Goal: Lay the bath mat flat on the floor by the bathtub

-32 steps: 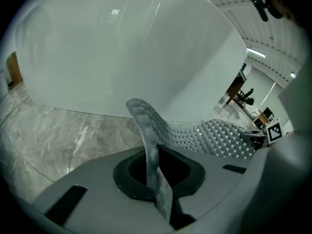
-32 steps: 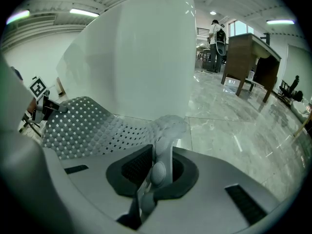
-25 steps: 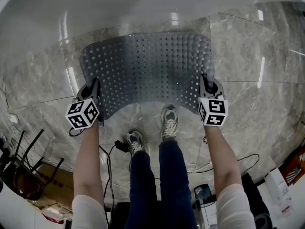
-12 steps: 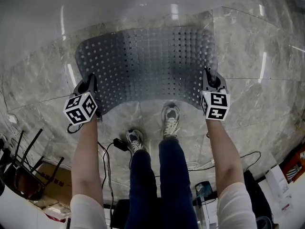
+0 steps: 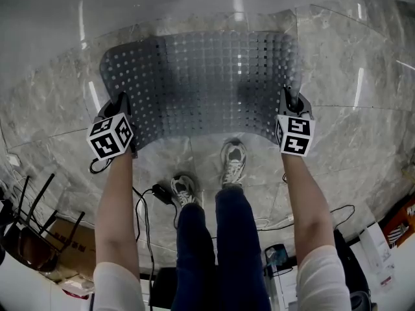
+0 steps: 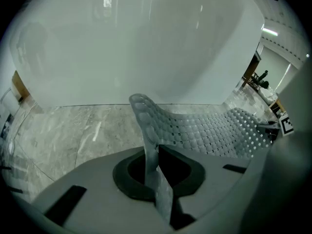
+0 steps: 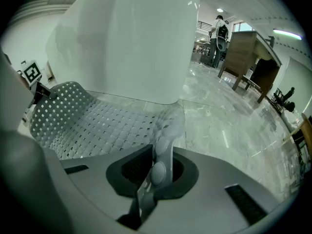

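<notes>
Bath mat (image 5: 201,83), grey and perforated, is hanging spread out between the two grippers in the head view. It is stretching over the marble floor (image 5: 350,76), with its far edge running just beside the white bathtub (image 5: 162,5). The left gripper (image 5: 123,105) is pinching the near left corner and the right gripper (image 5: 290,101) the near right corner. The person's shoes (image 5: 231,162) are standing just behind the raised near edge.

In the left gripper view, the jaws are squeezing together on a thin fold of the mat (image 6: 204,130), which is curling up from them and then sweeping low toward the tub wall (image 6: 136,48).

In the right gripper view, the jaws are likewise clamping a bumpy mat corner (image 7: 163,145), and the sheet is spreading leftward along the tub's base (image 7: 131,38).
</notes>
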